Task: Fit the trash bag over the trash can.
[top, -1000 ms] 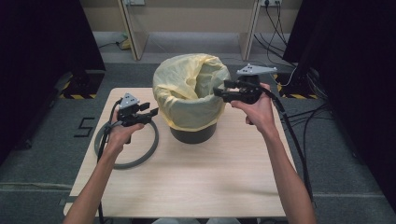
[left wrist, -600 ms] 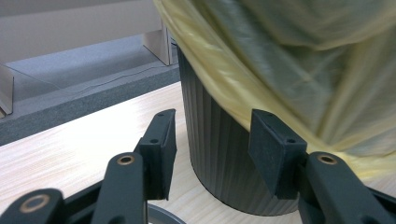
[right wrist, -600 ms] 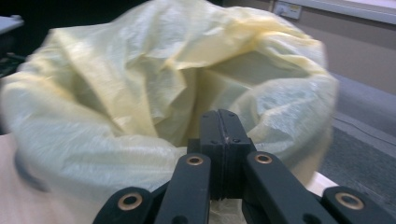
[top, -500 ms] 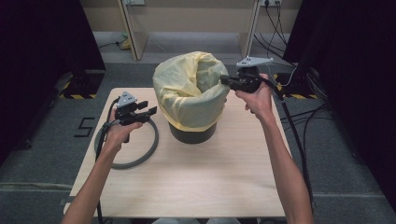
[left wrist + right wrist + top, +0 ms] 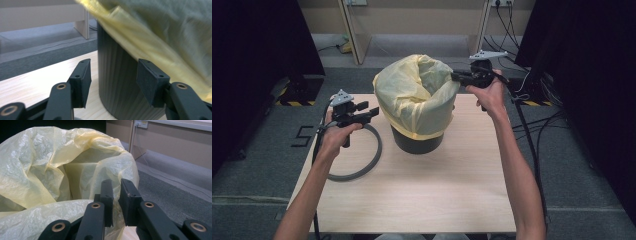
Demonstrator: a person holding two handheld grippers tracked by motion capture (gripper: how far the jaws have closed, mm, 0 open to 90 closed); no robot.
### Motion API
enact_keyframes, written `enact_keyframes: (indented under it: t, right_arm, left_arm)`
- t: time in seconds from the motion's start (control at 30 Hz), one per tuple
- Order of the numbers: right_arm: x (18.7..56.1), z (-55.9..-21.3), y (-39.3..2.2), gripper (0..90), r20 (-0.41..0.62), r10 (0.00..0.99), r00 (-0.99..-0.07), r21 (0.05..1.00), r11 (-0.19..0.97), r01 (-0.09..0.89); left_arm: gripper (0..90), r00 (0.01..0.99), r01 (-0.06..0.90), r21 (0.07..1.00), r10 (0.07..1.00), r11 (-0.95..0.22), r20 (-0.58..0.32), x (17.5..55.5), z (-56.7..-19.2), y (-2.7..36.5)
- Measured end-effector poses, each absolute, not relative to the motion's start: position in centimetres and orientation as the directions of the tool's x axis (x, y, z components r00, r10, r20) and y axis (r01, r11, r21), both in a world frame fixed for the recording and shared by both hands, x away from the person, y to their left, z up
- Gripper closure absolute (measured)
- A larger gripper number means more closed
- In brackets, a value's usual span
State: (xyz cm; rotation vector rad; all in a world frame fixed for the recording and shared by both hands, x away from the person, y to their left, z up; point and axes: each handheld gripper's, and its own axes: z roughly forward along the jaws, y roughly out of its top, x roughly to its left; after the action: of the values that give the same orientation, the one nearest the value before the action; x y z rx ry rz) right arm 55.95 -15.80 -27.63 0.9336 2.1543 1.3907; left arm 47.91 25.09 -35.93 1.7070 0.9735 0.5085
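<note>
Grey ring [image 5: 362, 160] lies beside the yellow-bagged bin [image 5: 417, 141], under the left gripper [image 5: 371, 111].

A bin [image 5: 417, 140] was placed on the table [image 5: 437, 190], toward its far edge and near the middle. A bag [image 5: 412, 97] was set in the bin, its edge draped over the rim and down the outside. A ring [image 5: 362, 160] was laid flat on the table left of the bin, just beside it. The left gripper [image 5: 362, 112] was held above the ring's far part, left of the bin and apart from it, jaws spread and pointed at the bin's wall [image 5: 117, 82]. The right gripper [image 5: 457, 76] was held at the bag's right upper edge, above the table's far right part, with a fold of the bag [image 5: 75, 170] pinched between its jaws.
</note>
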Motion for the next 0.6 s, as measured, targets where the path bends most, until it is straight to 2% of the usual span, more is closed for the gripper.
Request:
enact_keyframes:
  t: [0.1, 0.37, 0.43, 0.5, 0.6]
  right_arm:
    - [55.9, -27.6, -15.8, 79.4, 0.02, 0.721, -0.693, 0.906, 0.279, 0.317]
    - [55.8, -27.6, -15.9, 78.3, 0.02, 0.719, -0.695, 0.905, 0.282, 0.318]
    - [55.8, -27.6, -15.8, 78.0, 0.021, 0.719, -0.695, 0.906, 0.281, 0.317]
    - [55.7, -27.6, -15.8, 77.8, 0.019, 0.719, -0.695, 0.906, 0.282, 0.317]
    - [55.6, -27.6, -15.7, 77.6, 0.014, 0.719, -0.695, 0.905, 0.286, 0.315]
  left_arm:
    - [40.8, 0.586, 0.367, 0.923, 0.799, -0.114, -0.135, 48.2, -35.7, 25.1]
    - [41.6, 0.606, 0.357, 0.933, 0.771, -0.047, -0.193, 48.8, -33.8, 25.7]
    - [43.8, 0.613, 0.355, 0.931, 0.774, -0.092, -0.157, 49.0, -33.9, 25.0]
    - [51.0, 0.628, 0.346, 0.932, 0.765, -0.11, -0.143, 49.3, -34.1, 24.6]
    - [67.4, 0.658, 0.329, 0.939, 0.738, -0.104, -0.149, 49.5, -34.3, 24.6]
